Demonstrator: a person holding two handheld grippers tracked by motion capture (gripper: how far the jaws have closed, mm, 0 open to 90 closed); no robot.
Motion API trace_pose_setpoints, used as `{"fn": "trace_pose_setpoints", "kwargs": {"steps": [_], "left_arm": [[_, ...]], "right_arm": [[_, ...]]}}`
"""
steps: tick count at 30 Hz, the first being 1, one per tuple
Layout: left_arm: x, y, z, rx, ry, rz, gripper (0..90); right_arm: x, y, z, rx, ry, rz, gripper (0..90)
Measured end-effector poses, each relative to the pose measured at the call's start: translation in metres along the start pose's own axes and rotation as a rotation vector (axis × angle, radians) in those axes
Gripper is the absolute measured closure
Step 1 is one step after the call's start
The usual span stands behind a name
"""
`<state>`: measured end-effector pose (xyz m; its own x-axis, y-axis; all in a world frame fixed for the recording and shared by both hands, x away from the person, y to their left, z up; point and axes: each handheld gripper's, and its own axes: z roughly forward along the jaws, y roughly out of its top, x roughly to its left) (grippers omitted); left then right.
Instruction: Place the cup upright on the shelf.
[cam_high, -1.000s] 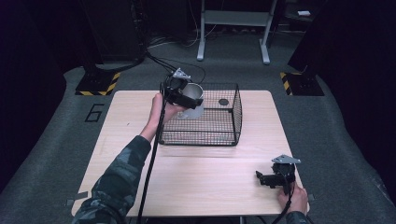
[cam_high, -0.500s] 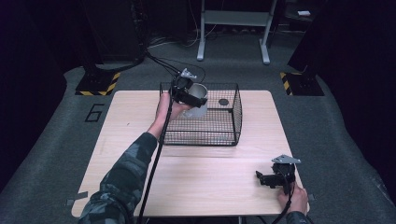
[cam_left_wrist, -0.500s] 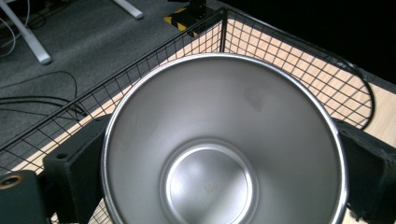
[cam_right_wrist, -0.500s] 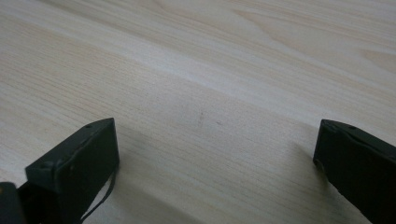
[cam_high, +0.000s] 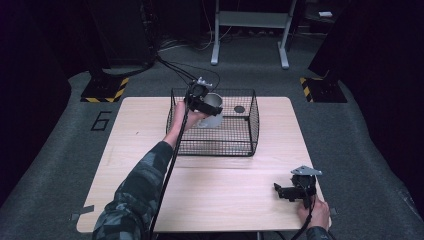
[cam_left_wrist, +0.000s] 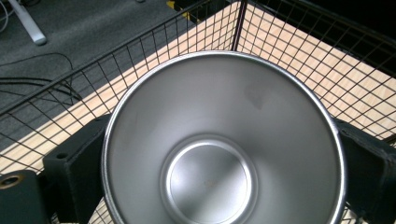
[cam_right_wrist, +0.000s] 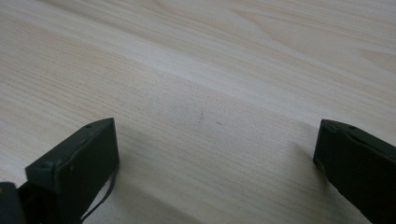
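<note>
A shiny steel cup (cam_high: 212, 107) hangs over the left part of a black wire basket (cam_high: 235, 145) on the wooden table (cam_high: 150, 130), with my left gripper (cam_high: 200, 101) shut on it. In the left gripper view the cup (cam_left_wrist: 219, 149) shows its empty inside, a black jaw pressed against each side, and the basket's mesh (cam_left_wrist: 289, 51) lies behind. My right gripper (cam_high: 284, 192) rests near the table's front right corner, open; its view shows bare wood (cam_right_wrist: 210, 93) between the two spread jaws.
A small dark round object (cam_high: 239, 109) lies in the basket's far right part. A cable (cam_high: 170, 165) trails from the left gripper along the sleeve. Table legs (cam_high: 215, 45) and yellow-black floor markers (cam_high: 105, 89) stand beyond the table.
My left gripper has carried the cup to the right, from the basket's left rim to over its inside. The right gripper has stayed put.
</note>
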<state>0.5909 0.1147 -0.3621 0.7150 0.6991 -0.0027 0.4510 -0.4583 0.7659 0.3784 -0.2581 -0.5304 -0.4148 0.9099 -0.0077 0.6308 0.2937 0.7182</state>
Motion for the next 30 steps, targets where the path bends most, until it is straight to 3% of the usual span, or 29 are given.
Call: {"fn": "trace_pose_setpoints", "kwargs": {"steps": [9,30], "left_arm": [[-0.002,-0.005,0.019,0.018,-0.006,-0.02,5.9],[0.0,-0.022,0.047,0.084,-0.009,-0.016,5.9]], "right_arm": [[0.0,0.0,0.0,0.0,0.0,0.0,0.0],[0.001,0.0,0.0,-0.003,0.004,0.015,0.0]]}}
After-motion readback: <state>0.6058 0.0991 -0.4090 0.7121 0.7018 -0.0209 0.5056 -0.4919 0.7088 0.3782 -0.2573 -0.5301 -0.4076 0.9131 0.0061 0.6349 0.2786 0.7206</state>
